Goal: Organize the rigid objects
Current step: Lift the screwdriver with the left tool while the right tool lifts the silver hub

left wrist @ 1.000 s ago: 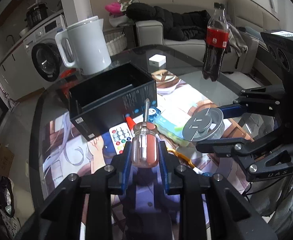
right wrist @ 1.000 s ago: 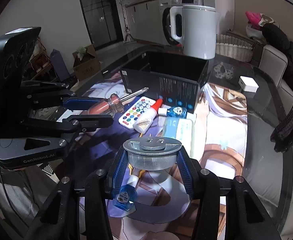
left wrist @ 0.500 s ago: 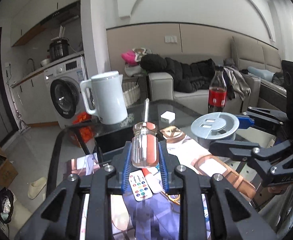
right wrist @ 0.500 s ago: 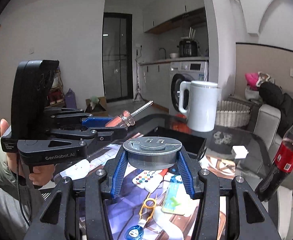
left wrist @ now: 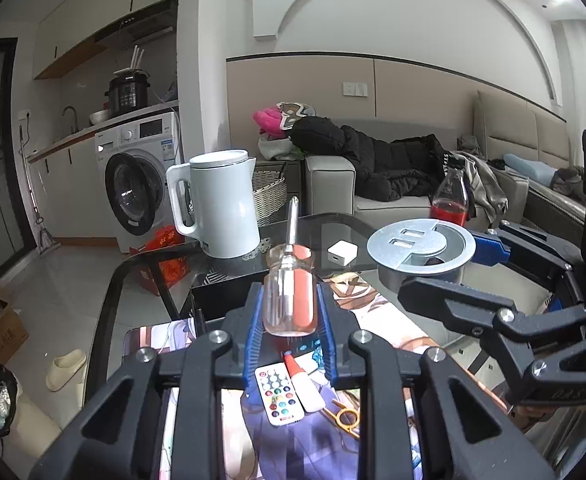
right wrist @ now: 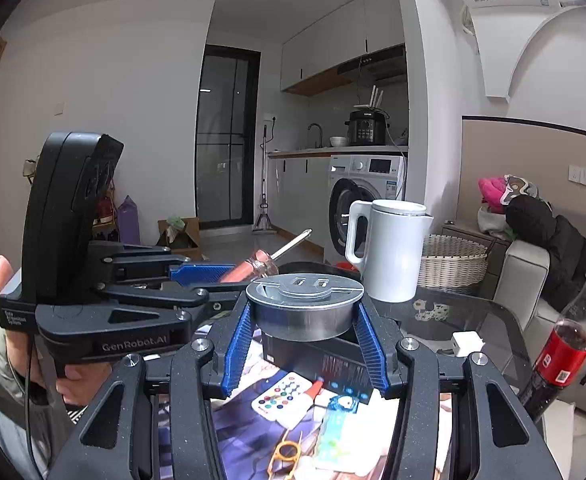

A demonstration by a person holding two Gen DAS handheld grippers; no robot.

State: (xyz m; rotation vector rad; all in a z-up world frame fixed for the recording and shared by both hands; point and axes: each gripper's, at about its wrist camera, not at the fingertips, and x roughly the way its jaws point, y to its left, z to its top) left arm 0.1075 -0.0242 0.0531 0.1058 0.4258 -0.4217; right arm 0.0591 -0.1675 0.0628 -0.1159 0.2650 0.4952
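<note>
Both grippers have risen since a second ago. Left gripper [left wrist: 291, 312] clamps the screwdriver [left wrist: 291, 292], shaft pointing forward along the fingers; right gripper [right wrist: 304, 344] clamps the round metal grommet [right wrist: 305, 304]. Black box [right wrist: 321, 360] lies below and ahead of both, seemingly nearer the right.

Clear screwdriver [left wrist: 290, 302] handle with red core, silver-grey metal grommet [right wrist: 304, 307], blue ribbed pads [right wrist: 240, 350] on black grippers, white kettle [left wrist: 223, 205], white remote [left wrist: 279, 394] with multicolour buttons, black box [right wrist: 320, 358], purple anime-print mat [left wrist: 293, 446].
</note>
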